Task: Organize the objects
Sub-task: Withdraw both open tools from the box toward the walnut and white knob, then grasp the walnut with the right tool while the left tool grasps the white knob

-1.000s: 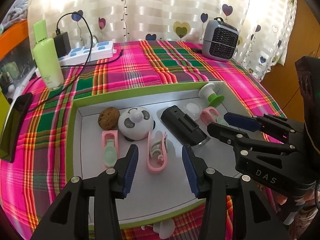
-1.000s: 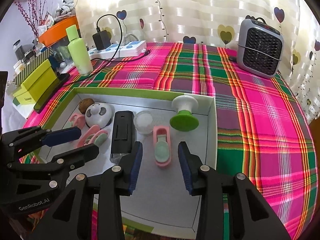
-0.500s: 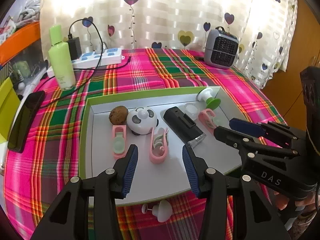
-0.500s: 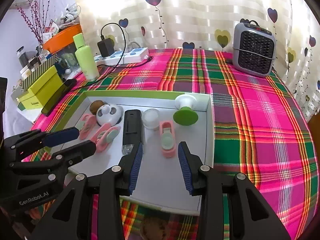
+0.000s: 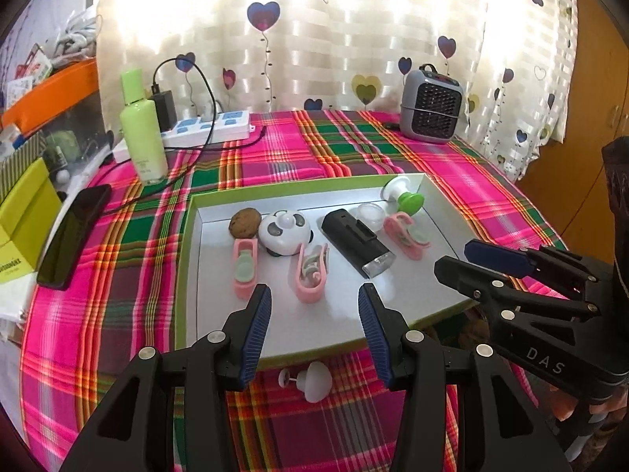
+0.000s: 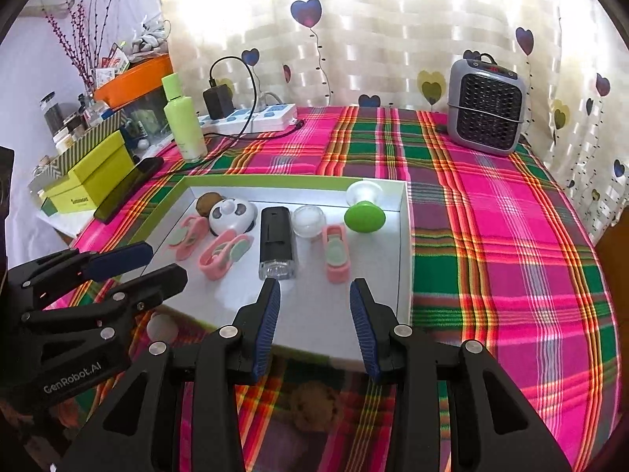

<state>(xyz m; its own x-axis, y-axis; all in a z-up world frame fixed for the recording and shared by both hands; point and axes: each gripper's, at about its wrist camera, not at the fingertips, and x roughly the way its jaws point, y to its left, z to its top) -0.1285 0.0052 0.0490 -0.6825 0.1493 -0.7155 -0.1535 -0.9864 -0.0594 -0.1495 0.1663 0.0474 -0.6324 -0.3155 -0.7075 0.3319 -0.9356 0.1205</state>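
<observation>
Now, your left hand-held gripper [image 5: 314, 330] hangs wide and empty; the white mushroom knob [image 5: 312, 381] lies on the plaid worktop [image 5: 275, 157] just below it, outside the tray [image 5: 188, 275], stem pointing left. Your right hand-held gripper [image 6: 314, 320], also wide, sits nearer the brown cookie [image 6: 314, 403].

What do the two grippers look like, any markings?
Both are matte black plastic with silver screw heads and ribbed blue pads. The left gripper reads "GenRobot.AI" in white on its side, seen from the right wrist view; the right gripper reads "DAS". No cables or sleeves visible.
</observation>
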